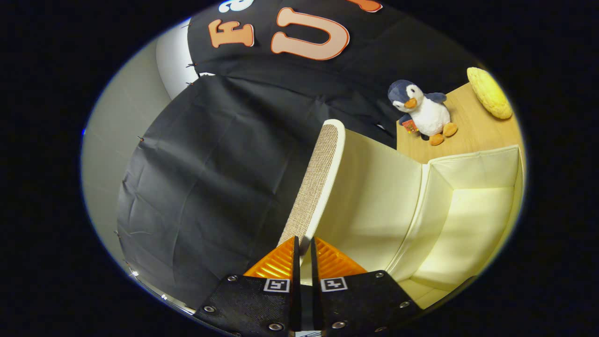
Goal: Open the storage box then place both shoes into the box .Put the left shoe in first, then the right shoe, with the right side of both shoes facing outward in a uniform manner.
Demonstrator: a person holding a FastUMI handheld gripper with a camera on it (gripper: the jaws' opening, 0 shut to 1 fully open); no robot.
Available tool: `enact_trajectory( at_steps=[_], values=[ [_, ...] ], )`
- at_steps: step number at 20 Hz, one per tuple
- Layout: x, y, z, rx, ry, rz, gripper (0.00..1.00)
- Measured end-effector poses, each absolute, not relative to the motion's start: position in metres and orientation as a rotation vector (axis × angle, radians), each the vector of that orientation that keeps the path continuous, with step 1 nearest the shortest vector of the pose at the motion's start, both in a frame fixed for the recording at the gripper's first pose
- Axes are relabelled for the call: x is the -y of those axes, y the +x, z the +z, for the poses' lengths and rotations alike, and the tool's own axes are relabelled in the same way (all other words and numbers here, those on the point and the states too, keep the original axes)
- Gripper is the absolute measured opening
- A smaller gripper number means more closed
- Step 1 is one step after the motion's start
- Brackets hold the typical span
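Note:
My gripper (pixel 304 243) is shut on the edge of the storage box lid (pixel 323 173), a cream flap with a woven beige outer face. The lid stands raised, swung up and away from the box. Its thin rim runs between my two orange fingers (pixel 276 264). To the right of the lid the storage box (pixel 472 220) is open, showing its pale cream lining and nothing inside that I can see. No shoes are in sight.
Beyond the box a plush penguin (pixel 423 112) stands on the wooden tabletop (pixel 472 131), with a yellow textured cushion-like object (pixel 490 92) further right. Black booth cloth hangs to the left of the lid and behind it.

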State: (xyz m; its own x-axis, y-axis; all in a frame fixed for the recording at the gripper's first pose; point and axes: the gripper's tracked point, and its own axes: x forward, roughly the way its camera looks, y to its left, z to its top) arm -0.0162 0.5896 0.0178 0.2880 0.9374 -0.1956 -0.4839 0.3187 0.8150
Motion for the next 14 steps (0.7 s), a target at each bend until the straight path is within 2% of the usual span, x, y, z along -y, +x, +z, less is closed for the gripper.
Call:
enact_trajectory(
  at_steps=[4,5,7,11,14],
  values=[
    [-0.58,-0.01,-0.007,-0.754,0.572,1.014,0.6],
    [-0.574,-0.005,-0.011,-0.742,0.554,0.993,0.81],
    [-0.556,0.011,-0.007,-0.701,0.526,0.937,0.95],
    [-0.501,0.05,0.004,-0.614,0.452,0.779,0.97],
    [-0.432,0.064,-0.014,-0.568,0.406,0.64,0.97]
  ],
)
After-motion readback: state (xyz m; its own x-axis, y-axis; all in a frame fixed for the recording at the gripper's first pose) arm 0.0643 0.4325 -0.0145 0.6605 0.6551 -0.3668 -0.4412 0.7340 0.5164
